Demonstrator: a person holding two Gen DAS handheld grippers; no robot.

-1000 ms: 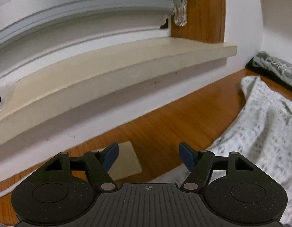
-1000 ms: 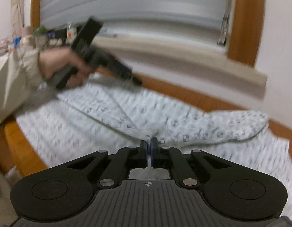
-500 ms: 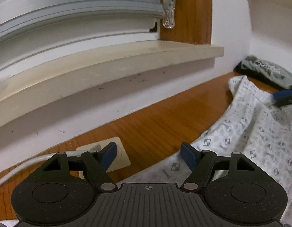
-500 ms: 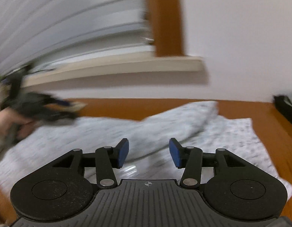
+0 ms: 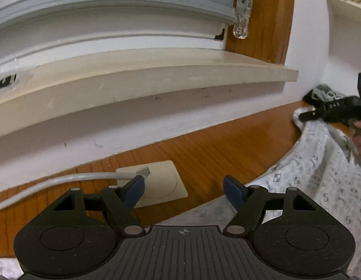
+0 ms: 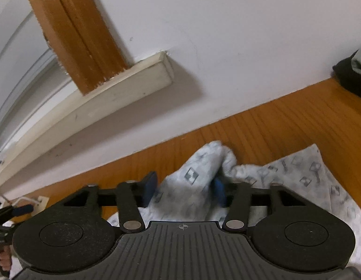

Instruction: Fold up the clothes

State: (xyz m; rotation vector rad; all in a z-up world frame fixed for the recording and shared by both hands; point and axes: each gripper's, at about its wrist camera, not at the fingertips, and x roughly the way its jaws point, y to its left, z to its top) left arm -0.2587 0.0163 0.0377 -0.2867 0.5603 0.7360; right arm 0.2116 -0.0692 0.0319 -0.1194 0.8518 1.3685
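A patterned shirt is bunched between the spread fingers of the right tool, positioned for a grip near the worktop's back edge. The left tool is held released, grasping nothing.

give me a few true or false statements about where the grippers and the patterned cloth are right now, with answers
1. The left gripper has its jaws open with nothing between them. True.
2. A bunched fold of the patterned garment sits between the open jaws of the right gripper. True.
3. The garment lies on a glass table. False: it lies on a wooden surface.
4. A grey cable runs to a beige plate set in the wood ahead of the left gripper. True.
5. The right gripper is clamped shut on the cloth. False: its jaws stand apart around the fold.
6. The window sill has folded clothes stacked on it. False: the visible part of the sill is bare.
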